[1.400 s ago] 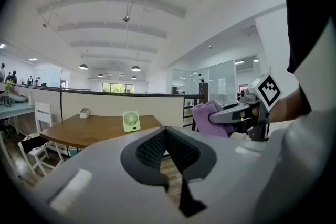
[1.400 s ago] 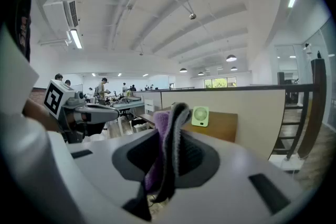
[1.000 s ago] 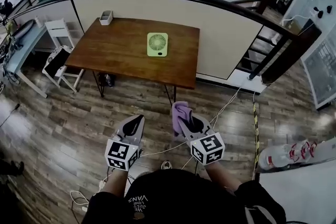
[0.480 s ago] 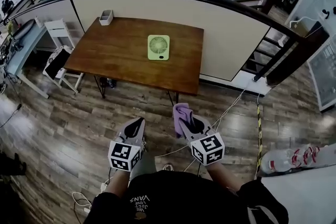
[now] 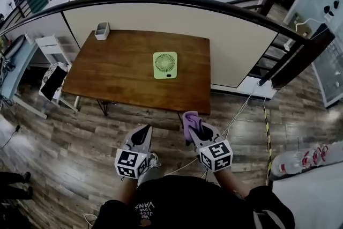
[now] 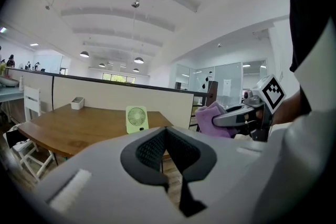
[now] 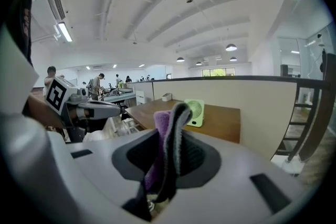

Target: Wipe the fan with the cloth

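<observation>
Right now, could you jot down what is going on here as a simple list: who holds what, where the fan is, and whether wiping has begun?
fan: green fan, upright on the wooden table
cloth: purple cloth, clamped in the right gripper
left gripper: left gripper shut, empty
grippers' place: both over the floor, short of the table
also on table: small box at the far left corner
wiping: not begun; cloth apart from fan

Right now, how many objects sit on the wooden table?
2: the green fan stands right of centre on the table; a small box sits at its far left corner. None looks hidden.
</observation>
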Available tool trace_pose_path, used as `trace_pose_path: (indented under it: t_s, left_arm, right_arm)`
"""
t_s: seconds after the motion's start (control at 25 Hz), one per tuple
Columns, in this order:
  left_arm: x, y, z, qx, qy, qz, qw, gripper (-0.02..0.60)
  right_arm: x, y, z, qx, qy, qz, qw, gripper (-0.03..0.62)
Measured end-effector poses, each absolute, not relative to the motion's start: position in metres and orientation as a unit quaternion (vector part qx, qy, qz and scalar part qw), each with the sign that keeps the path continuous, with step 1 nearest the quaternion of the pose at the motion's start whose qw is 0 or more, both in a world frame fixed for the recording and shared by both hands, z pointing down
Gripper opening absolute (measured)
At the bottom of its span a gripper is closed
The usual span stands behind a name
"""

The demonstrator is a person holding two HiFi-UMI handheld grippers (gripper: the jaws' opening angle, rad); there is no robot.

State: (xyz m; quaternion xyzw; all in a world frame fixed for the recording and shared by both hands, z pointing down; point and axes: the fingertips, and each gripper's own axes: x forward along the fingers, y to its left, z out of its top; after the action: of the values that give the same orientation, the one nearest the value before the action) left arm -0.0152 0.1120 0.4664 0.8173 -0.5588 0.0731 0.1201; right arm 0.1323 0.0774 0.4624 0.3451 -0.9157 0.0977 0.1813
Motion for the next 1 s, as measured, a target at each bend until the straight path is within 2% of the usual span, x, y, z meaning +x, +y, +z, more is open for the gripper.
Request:
trace_pose_path:
  t_s: [0.44,1.0]
  left_arm:
    - [-0.091,0.036,0.472,0.844,-0.516,0.075,0.127,0.011]
    - [-0.121,-0.033,0.499,0.834,-0.521,0.066,0.169,0.011]
  right_arm:
    - [0.064,0.004,0.457,0.415,-0.89,0.106,0.16,0.094]
    - [0.055,-0.064,0.472,0.437,-0.876,0.122,0.163,0.094]
